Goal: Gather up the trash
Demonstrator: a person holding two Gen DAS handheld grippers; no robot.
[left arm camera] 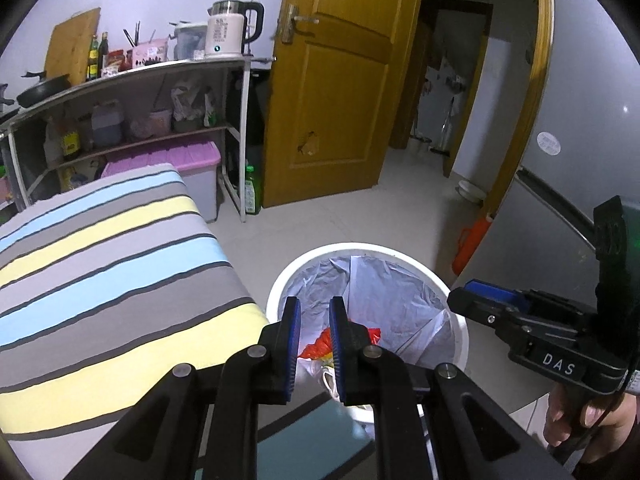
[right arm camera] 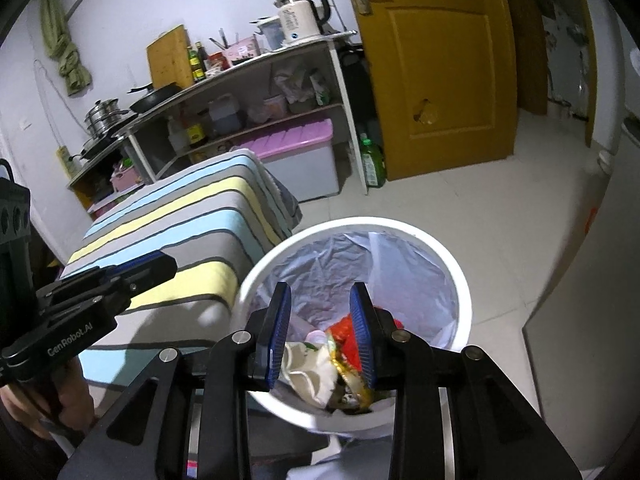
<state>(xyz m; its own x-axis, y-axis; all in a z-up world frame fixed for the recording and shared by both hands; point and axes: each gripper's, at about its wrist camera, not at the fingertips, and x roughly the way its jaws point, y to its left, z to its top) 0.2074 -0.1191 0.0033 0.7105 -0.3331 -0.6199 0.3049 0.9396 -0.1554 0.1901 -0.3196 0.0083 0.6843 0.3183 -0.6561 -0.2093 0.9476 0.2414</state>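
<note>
A round white trash bin [left arm camera: 456, 304] with a clear liner stands on the floor beside the striped table; it also shows in the right wrist view [right arm camera: 460, 276]. Inside lie red and gold wrappers [right arm camera: 348, 340] and crumpled white paper [right arm camera: 308, 372]; the red wrapper also shows in the left wrist view [left arm camera: 316, 346]. My left gripper [left arm camera: 314, 308] is open with a narrow gap and empty, above the bin's near left rim. My right gripper [right arm camera: 322, 296] is open and empty, directly above the bin. Each gripper also appears in the other's view, the right [left arm camera: 476, 292] and the left [right arm camera: 160, 260].
A table with a striped cloth [left arm camera: 108, 264] stands left of the bin. Behind it are a shelf unit [left arm camera: 132, 76] with a kettle [left arm camera: 228, 32], bottles and pans, and a purple-lidded box [left arm camera: 192, 160]. A wooden door [left arm camera: 336, 92] stands open. A grey fridge [left arm camera: 580, 132] is on the right.
</note>
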